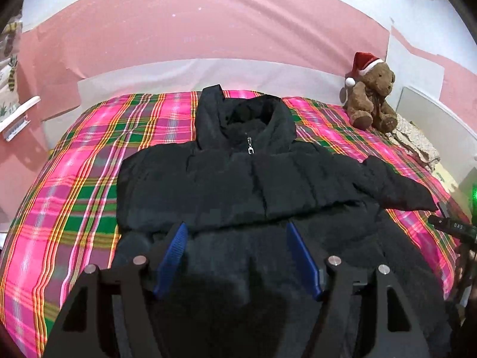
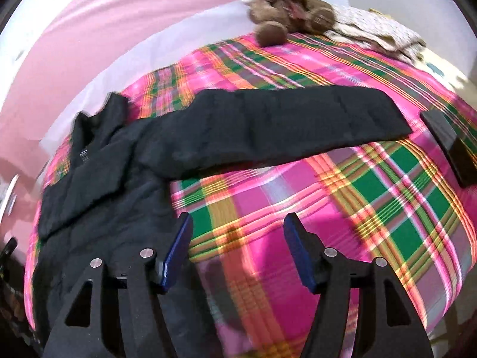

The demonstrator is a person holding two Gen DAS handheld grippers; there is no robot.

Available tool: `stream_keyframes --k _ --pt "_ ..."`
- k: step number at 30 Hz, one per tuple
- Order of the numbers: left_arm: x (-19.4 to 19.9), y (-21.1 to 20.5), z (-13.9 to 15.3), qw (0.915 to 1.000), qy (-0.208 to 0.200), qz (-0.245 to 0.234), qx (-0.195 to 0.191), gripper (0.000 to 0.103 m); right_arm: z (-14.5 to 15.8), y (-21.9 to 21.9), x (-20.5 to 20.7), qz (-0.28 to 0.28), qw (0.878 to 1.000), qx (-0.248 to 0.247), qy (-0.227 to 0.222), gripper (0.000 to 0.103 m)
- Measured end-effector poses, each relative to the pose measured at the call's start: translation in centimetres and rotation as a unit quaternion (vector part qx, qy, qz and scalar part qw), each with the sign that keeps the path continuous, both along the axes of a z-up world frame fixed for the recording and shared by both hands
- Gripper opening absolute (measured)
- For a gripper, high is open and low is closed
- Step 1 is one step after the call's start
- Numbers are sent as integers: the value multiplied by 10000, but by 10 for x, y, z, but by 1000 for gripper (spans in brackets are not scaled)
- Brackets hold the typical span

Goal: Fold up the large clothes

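A black puffer jacket (image 1: 238, 185) lies front up on a pink plaid bedspread (image 1: 80, 179), hood toward the far wall. One sleeve is folded across the chest; the other sleeve (image 2: 283, 119) stretches out to the right. My left gripper (image 1: 237, 228) is open and empty, hovering above the jacket's lower body. My right gripper (image 2: 237, 219) is open and empty above the bedspread (image 2: 387, 203), just right of the jacket's side (image 2: 98, 208) and below the outstretched sleeve.
A brown teddy bear (image 1: 372, 95) with a Santa hat sits at the far right corner, also seen in the right wrist view (image 2: 286, 3). A folded patterned cloth (image 2: 372, 26) lies beside it. A dark flat object (image 2: 450, 146) lies on the bed's right side. Pink wall behind.
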State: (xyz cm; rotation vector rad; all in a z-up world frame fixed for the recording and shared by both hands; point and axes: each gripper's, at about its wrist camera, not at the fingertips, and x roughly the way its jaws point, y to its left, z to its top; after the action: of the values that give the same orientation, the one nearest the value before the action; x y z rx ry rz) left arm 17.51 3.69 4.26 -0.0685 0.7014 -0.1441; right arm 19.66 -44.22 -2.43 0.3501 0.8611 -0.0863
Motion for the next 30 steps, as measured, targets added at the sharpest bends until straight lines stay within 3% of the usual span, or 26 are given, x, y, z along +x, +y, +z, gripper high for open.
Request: stream_keyframes --k 10,19,21,22,25,30 --pt "46 -7 -23 9998 178 46 -15 71 -47 -84 54 -1009 9921 596 442 64" --pt "59 -7 -43 9993 355 72 -11 71 -56 -128 82 -1663 9770 1333 -120 64" --pt "59 -6 -44 9993 376 85 7 71 -56 -131 86 -1747 9763 1272 -131 48" --pt "60 -5 -44 9992 385 90 14 71 -55 -131 88 -1726 9768 1261 -116 25" --pt "59 -3 -42 9992 377 119 32 71 -43 -122 88 -1587 9809 1110 -189 15" --pt "52 3 -33 9994 291 199 -34 71 9 -92 78 -1136 9885 741 -664 12"
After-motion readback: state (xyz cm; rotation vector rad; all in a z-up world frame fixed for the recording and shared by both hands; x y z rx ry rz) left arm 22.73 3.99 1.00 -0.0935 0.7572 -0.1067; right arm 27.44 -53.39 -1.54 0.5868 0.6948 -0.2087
